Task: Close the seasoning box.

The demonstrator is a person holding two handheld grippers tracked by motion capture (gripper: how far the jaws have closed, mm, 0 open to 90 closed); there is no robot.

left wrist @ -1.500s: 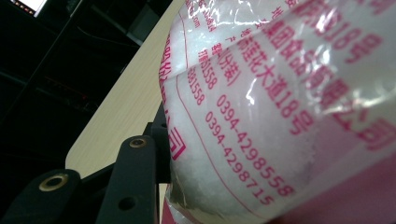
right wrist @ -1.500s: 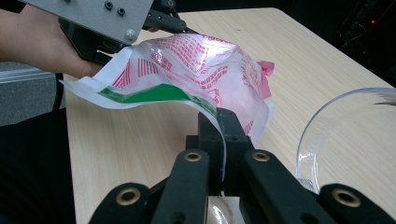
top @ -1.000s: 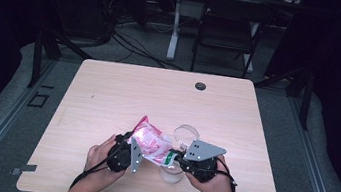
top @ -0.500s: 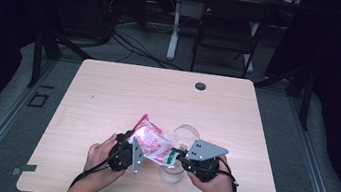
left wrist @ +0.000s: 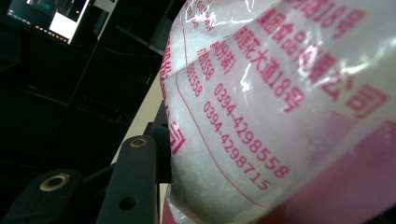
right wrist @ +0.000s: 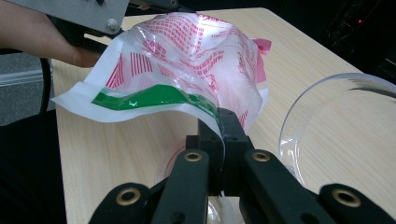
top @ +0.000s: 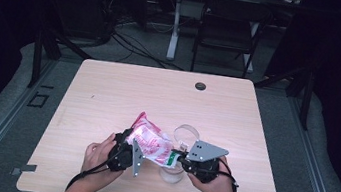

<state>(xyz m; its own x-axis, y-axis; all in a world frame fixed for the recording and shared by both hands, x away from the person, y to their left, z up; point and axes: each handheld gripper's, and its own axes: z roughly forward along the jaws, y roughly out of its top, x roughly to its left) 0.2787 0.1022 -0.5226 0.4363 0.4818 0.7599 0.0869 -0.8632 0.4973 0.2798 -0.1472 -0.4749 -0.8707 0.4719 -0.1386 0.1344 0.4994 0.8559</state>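
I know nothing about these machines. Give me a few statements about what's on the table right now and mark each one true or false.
1. Both tools hold the same pink-and-white bag. True: the left tool grips its body, and the right tool pinches its green-striped edge.
2. The bag lies flat on the table. False: it is held up off the table.
3. A clear round container stands near the right tool. True.
4. The right tool's jaws stand wide open. False: they are pressed together on the bag's edge.
5. The bag's print is blue. False: it is pink-red.
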